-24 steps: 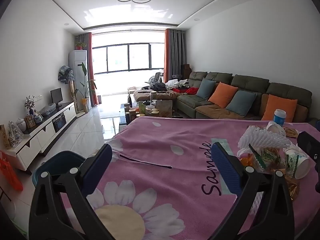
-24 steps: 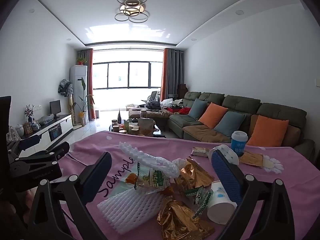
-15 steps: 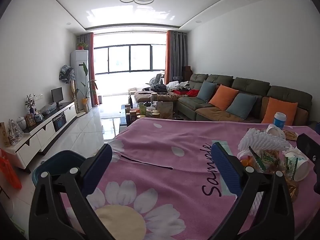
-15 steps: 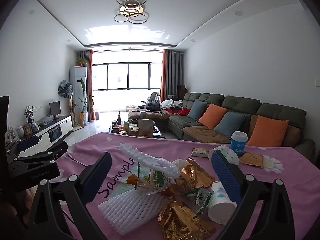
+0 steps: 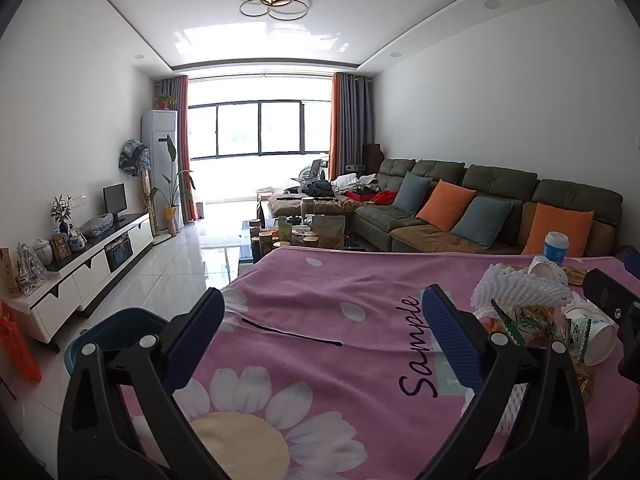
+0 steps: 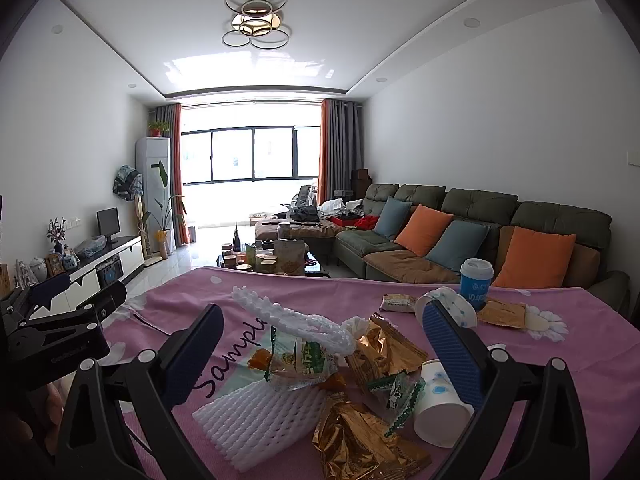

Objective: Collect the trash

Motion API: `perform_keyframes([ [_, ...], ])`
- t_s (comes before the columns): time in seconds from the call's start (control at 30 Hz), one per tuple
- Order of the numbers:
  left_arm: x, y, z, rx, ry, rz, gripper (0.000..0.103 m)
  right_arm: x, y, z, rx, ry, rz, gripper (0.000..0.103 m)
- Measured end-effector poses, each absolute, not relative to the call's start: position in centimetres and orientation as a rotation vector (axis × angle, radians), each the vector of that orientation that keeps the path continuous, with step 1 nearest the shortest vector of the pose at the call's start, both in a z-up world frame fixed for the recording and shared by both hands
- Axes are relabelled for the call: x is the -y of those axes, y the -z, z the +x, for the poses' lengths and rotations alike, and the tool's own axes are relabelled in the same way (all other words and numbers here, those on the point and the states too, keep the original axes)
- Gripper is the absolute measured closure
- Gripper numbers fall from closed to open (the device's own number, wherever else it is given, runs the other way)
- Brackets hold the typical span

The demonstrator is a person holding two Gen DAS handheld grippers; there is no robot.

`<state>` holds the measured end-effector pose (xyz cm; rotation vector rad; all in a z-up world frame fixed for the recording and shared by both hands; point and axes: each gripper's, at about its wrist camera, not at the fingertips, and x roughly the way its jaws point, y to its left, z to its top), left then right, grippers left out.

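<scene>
A heap of trash lies on the pink flowered tablecloth (image 6: 560, 360). It holds a white foam net (image 6: 260, 412), a second foam net (image 6: 292, 316), a green snack bag (image 6: 296, 364), gold wrappers (image 6: 360, 436), and a tipped paper cup (image 6: 436, 396). My right gripper (image 6: 322, 320) hovers just before the heap, open, touching nothing. A blue lidded cup (image 6: 474, 280) stands upright behind. My left gripper (image 5: 322, 312) is open over bare cloth, left of the heap. From there the foam net (image 5: 516, 288) and paper cup (image 5: 592, 332) show at the right.
A dark blue bin (image 5: 116, 328) stands on the floor off the table's left edge. Beyond the table are a cluttered coffee table (image 5: 296, 232), a green sofa (image 5: 500, 200) with cushions, and a white TV cabinet (image 5: 92, 268). An orange bag (image 5: 16, 344) hangs at far left.
Both views have tipped up a little, so the ceiling lamp sits lower in frame. Nothing on the table has moved and both grippers stay open.
</scene>
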<state>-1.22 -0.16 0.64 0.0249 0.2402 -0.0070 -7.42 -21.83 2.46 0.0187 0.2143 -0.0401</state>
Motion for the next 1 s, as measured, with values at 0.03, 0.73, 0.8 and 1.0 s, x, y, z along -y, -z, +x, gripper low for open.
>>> perform_keyframes([
  [0.03, 0.12, -0.66, -1.29, -0.239, 0.009, 0.024, 0.005, 22.00, -2.29, -7.25, -0.215, 0.040, 0.019, 0.007],
  [0.73, 0.24, -0.99, -1.59, -0.220, 0.013, 0.016, 0.006, 21.92, -2.29, -7.23, -0.217, 0.038, 0.025, 0.007],
  [0.8, 0.20, -0.99, -1.57, -0.221, 0.014, 0.017, 0.005, 21.93, -2.29, -7.25, -0.216, 0.038, 0.027, 0.007],
  [1.0, 0.16, -1.06, -1.55, -0.219, 0.016, 0.015, 0.005, 21.77, -2.23, -7.19, -0.217, 0.037, 0.027, 0.007],
])
